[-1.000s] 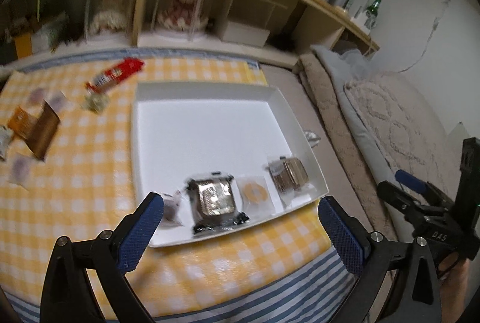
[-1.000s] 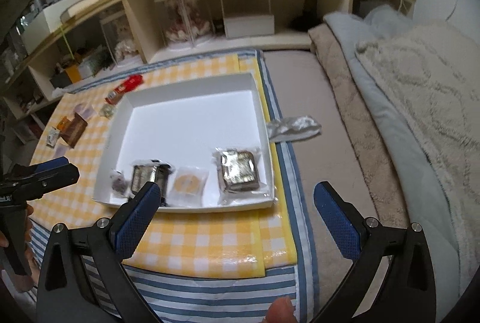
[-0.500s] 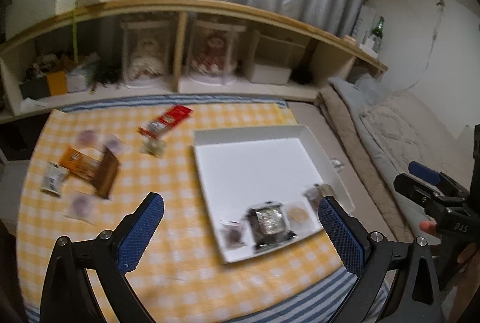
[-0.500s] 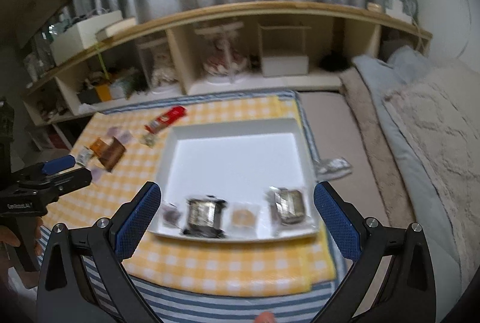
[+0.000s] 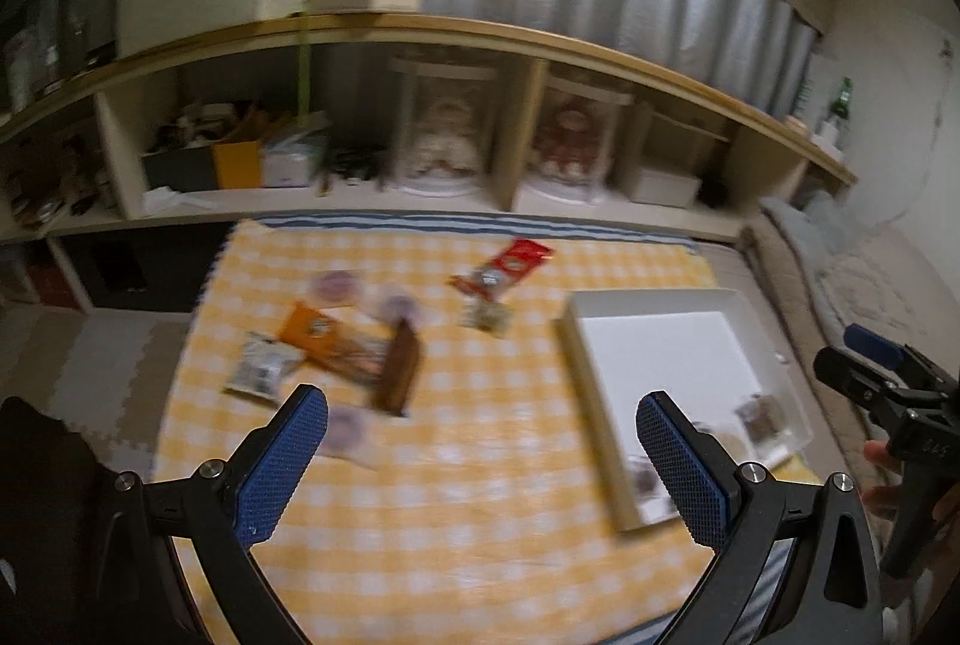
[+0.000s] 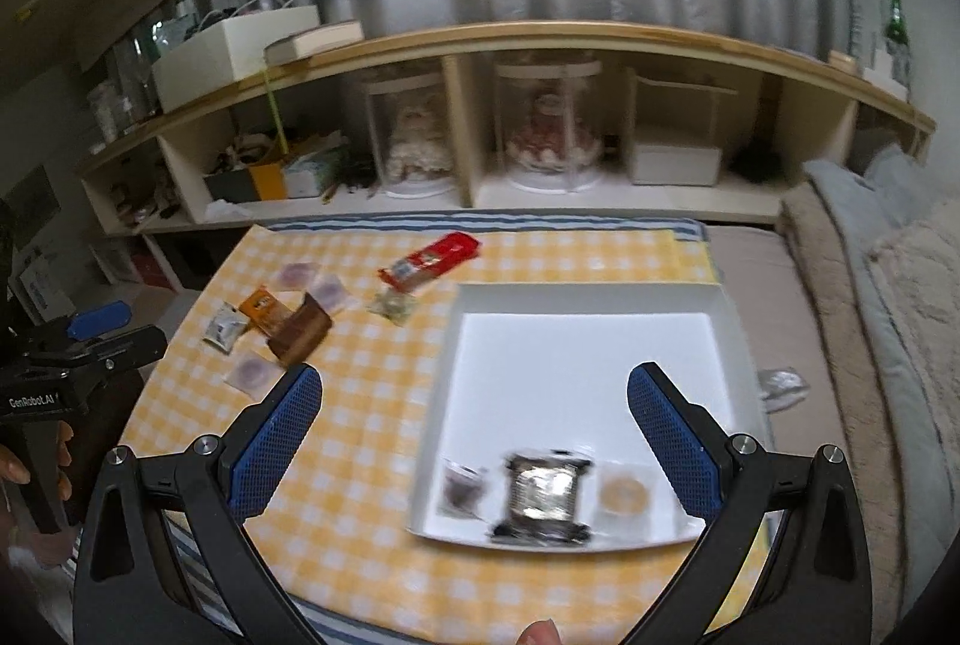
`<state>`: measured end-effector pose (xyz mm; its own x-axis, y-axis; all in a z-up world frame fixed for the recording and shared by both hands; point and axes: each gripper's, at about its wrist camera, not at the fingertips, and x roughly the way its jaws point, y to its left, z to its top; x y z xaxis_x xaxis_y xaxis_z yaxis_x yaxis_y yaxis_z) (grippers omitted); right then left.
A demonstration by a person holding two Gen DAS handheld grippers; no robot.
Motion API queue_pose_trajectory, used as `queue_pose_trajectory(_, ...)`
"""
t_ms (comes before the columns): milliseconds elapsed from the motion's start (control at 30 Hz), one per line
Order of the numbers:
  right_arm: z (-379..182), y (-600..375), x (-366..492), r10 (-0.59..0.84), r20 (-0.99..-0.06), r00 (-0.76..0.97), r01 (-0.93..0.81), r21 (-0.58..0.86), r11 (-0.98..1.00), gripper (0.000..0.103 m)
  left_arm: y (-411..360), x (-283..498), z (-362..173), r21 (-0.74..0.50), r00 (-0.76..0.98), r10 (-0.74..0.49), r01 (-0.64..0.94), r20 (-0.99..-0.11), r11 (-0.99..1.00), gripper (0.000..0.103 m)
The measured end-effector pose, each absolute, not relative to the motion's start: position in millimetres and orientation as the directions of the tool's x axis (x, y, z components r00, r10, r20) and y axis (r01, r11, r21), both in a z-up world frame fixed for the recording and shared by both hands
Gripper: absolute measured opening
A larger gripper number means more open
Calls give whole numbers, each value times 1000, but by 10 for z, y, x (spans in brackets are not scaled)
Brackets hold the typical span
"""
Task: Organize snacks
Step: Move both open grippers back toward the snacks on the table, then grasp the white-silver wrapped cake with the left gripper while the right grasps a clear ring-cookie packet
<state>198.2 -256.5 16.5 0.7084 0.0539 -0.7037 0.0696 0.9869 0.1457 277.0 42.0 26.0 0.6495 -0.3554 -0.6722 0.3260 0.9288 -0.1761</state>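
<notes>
A white tray (image 6: 588, 345) lies on the yellow checked cloth (image 6: 372, 393), with a dark foil packet (image 6: 543, 492), a round biscuit packet (image 6: 624, 492) and a small dark packet (image 6: 459, 483) along its near edge. Loose snacks lie on the cloth to its left: a red wrapper (image 5: 504, 268), an orange packet (image 5: 312, 332), a brown bar (image 5: 397, 366), a small white packet (image 5: 259, 370) and pale round packets (image 5: 347, 430). My left gripper (image 5: 480, 456) is open and empty, above the cloth near the loose snacks. My right gripper (image 6: 474, 435) is open and empty, above the tray's near left part.
A low wooden shelf (image 6: 540, 39) with dolls in clear cases, boxes and clutter runs along the back. Bedding (image 6: 888, 285) lies to the right of the cloth. A crumpled silver wrapper (image 6: 780, 384) lies on the mat beside the tray.
Both grippers have pulled back and risen. The left one has swung left, from over the tray toward the loose snacks. Both stay open and empty.
</notes>
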Motion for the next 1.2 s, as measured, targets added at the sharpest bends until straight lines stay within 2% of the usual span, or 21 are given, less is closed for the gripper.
queue_pose_trajectory(300, -122, -1964, 2392, 118, -702, 703, 26, 192, 981, 103, 1039, 3104, 50, -166, 691, -278, 225, -668, 960, 103)
queue_pose_trajectory(667, -670, -1138, 2865, 230, -691, 685, -80, 243, 967, 103, 1377, 3987, -378, -165, 656, -269, 218, -705, 962, 103)
queue_pose_trajectory(833, -990, -704, 3072, 276, -721, 636, -237, 157, 959, 103, 1378, 4413, -746, -168, 604, -309, 279, -735, 945, 103)
queue_pose_trajectory(900, -1104, -595, 3123, 351, -719, 601, -324, 182, 928, 102, 1375, 4555, -886, -167, 580, -320, 303, -749, 938, 103)
queue_pose_trajectory(1033, -1327, -360, 3220, 476, -709, 520, -502, 196, 842, 89, 1318, 4803, -1153, -166, 535, -324, 323, -780, 932, 101)
queue_pose_trajectory(1200, -1565, -148, 3455, 562, -719, 409, -589, 263, 764, 88, 1219, 5038, -1387, -173, 495, -336, 346, -801, 922, 100)
